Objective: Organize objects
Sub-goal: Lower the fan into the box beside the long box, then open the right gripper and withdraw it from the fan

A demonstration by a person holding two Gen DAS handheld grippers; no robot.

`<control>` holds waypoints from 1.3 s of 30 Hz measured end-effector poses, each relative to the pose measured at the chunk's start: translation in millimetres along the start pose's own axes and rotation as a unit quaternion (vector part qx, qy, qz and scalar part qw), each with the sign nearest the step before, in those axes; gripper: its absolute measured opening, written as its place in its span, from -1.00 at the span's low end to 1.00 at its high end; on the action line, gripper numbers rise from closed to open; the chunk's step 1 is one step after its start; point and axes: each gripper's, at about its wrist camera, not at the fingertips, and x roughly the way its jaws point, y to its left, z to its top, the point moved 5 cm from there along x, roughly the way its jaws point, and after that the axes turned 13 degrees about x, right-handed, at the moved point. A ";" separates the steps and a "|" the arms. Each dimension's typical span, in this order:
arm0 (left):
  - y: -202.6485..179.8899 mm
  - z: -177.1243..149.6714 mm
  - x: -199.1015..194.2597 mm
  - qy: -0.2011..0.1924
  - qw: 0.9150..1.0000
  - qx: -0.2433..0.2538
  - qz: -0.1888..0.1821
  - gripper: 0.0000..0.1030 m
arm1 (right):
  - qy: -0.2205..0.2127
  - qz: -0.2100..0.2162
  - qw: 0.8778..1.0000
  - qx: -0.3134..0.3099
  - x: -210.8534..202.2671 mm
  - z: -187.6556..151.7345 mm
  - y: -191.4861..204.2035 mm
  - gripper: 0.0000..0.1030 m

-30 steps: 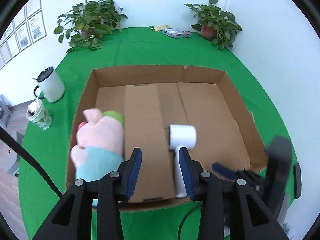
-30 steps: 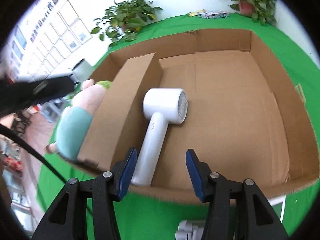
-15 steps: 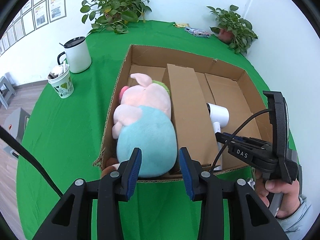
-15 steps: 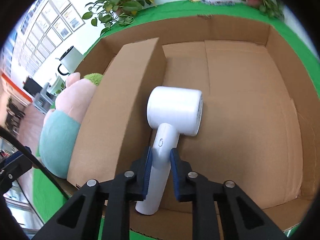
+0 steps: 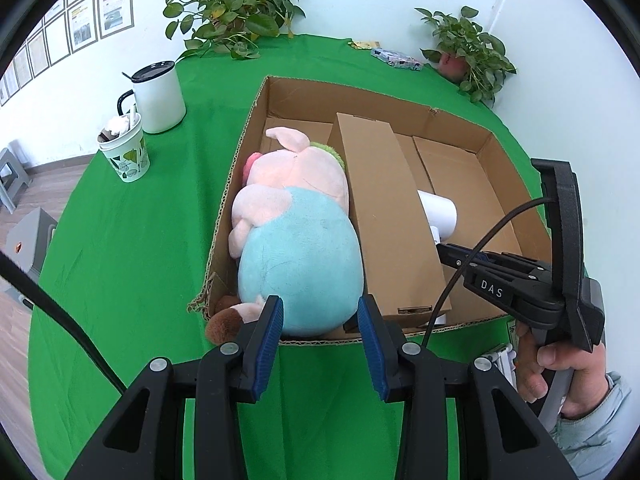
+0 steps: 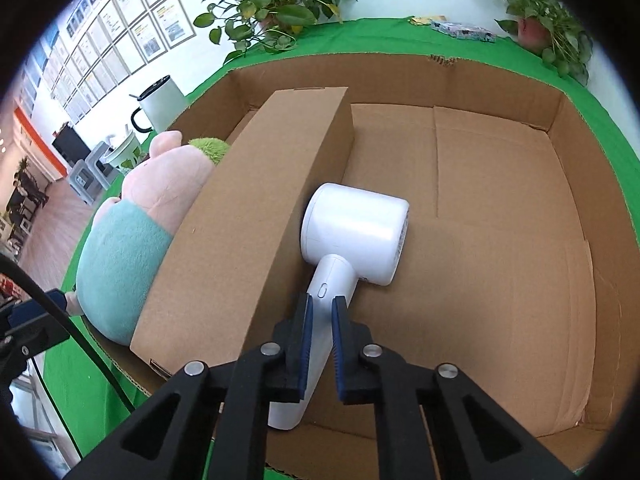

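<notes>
Right wrist view: right gripper (image 6: pixel 320 322) clamped on the hair dryer (image 6: pixel 354 236) handle (left gripper (image 5: pixel 320 334) spread, empty); smooth plastic could slip.

One cardboard box (image 5: pixel 280 92) with one cardboard divider (image 5: pixel 384 208) inside, holding one plush pig (image 5: pixel 296 236) and one white hair dryer (image 6: pixel 352 232). On the green surface (image 5: pixel 132 232): one white mug (image 5: pixel 158 98) and one paper cup (image 5: pixel 126 152) at upper left of the frame, two potted plants (image 5: pixel 228 12) (image 5: pixel 466 46) along the top, one small packet (image 5: pixel 396 58) and one yellow item (image 5: pixel 366 44) between them. Two claws: left (image 5: pixel 320 344), right (image 6: pixel 320 344).
</notes>
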 end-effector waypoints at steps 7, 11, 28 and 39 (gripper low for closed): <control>-1.3 -1.5 0.1 0.003 1.000 0.002 0.004 -0.28 | 0.022 -0.014 0.999 0.035 14.3 -2.7 -7.1 -0.31; 0.3 -1.6 1.0 0.004 1.000 0.002 0.005 -0.28 | 0.020 -0.023 1.000 0.002 15.4 -7.9 -3.0 -0.47; -9.0 3.0 -5.6 -0.032 0.999 0.024 0.028 -0.28 | -0.017 -0.037 0.999 0.003 -9.7 -14.4 -8.7 0.08; -49.6 2.3 -66.3 -0.216 0.967 0.065 0.121 0.88 | -0.219 -0.054 0.974 -0.037 -125.5 -78.6 -10.1 0.43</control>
